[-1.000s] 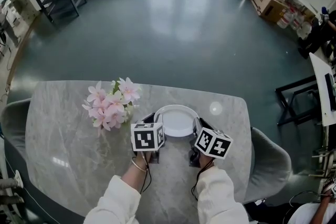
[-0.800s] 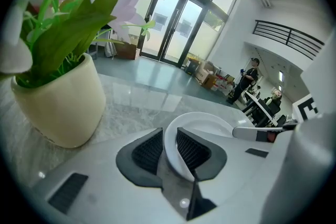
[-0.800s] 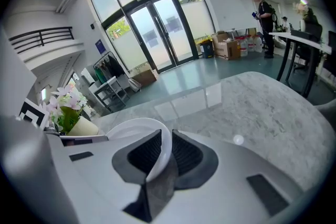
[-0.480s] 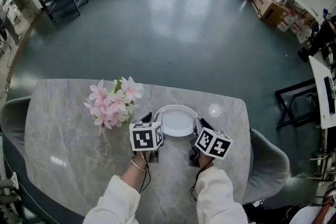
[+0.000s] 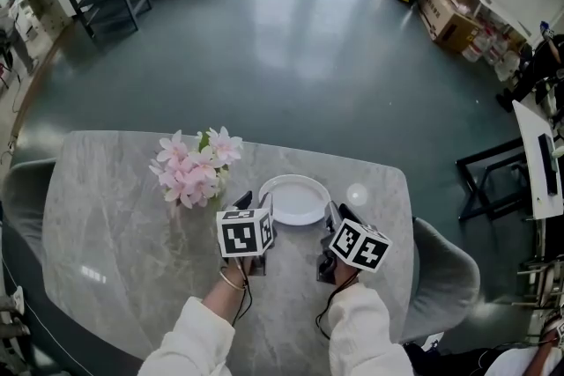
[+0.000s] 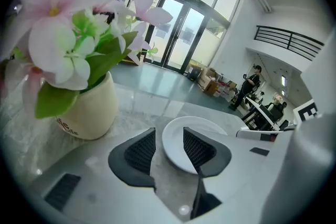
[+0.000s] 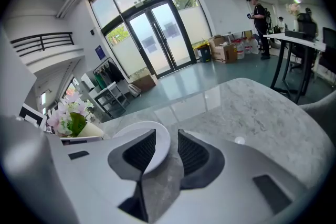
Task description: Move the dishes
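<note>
White plate (image 5: 295, 200) lay on the table (image 5: 115, 224) beside the flower vase (image 6: 86, 107). Left hand-held gripper (image 6: 169, 147) and right hand-held gripper (image 7: 160, 149) straddled its opposite rims. Both jaw pairs had just been opening and were released, pads clear of the rim.

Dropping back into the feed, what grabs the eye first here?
A white plate sits on the marble table, flanked by the left gripper and right gripper, whose jaws have just been opening, the rim between them unpinched. Pink flowers in a cream vase stand to its left in the head view.
</note>
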Available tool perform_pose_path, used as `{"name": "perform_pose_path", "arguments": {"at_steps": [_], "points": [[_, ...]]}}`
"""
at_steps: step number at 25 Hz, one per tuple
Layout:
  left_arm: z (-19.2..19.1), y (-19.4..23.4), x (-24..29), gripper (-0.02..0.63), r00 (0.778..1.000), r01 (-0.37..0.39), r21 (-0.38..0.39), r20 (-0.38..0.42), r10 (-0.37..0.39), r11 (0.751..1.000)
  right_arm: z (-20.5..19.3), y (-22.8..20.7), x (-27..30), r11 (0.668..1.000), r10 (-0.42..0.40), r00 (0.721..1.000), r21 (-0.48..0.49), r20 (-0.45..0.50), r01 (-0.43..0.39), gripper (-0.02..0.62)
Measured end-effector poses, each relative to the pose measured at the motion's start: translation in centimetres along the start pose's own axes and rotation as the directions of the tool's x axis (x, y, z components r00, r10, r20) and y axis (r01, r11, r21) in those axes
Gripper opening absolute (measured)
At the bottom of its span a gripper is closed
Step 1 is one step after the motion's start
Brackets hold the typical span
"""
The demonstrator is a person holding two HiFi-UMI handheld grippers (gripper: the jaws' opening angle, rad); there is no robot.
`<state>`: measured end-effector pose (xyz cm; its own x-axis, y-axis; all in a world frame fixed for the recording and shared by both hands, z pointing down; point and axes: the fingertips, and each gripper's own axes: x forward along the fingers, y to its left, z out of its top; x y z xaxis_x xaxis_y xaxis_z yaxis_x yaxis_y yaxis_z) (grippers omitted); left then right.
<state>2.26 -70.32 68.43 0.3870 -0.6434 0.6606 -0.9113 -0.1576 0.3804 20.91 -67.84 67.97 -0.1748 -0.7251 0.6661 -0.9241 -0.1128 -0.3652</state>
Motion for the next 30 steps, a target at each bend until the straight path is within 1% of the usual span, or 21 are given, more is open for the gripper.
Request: {"name": "perform_pose_path", "arguments": {"at_steps": [7,13,19,23,26,28,30], "points": [[0.3,-1.4,-3.9,0.144,1.000,-0.005,-0.007,0.028,0.006,1.000,0.6,0.6,-4.1,1.000,0.014,0.999,-0.001,0.036,-0.014,0.181],[-0.6,-3.6,-8.5,0.144,0.999,0.022,-0.008,0.050,-0.021,1.000,0.2,1.5,-9.0,1.000,0.021,0.998,-0.009,0.067,-0.021,0.146],[-1.3,-5.8,-13.7,0.141,0.996,0.057,-0.007,0.074,-0.056,0.998,-0.5,3.1,-14.2,0.999,0.032,0.996,-0.042,0.079,-0.029,0.121],[-2.3,-6.7,-17.8,0.112,0.993,0.069,0.005,0.098,-0.069,0.998,-1.6,4.4,-17.8,0.996,0.047,0.995,-0.076,0.092,-0.040,0.106],[-3.6,-7.7,-20.5,0.087,0.990,0.083,0.013,0.116,-0.084,0.996,-2.3,4.2,-20.3,0.994,0.057,0.992,-0.098,0.115,-0.046,0.081],[-4.4,-8.1,-22.1,0.070,0.989,0.080,0.020,0.127,-0.082,0.997,-2.6,4.0,-22.2,0.993,0.050,0.989,-0.111,0.139,-0.034,0.072],[-5.1,-8.5,-23.7,0.058,0.987,0.079,0.024,0.136,-0.081,0.997,-3.1,3.9,-23.9,0.993,0.057,0.987,-0.109,0.151,-0.041,0.069]]}}
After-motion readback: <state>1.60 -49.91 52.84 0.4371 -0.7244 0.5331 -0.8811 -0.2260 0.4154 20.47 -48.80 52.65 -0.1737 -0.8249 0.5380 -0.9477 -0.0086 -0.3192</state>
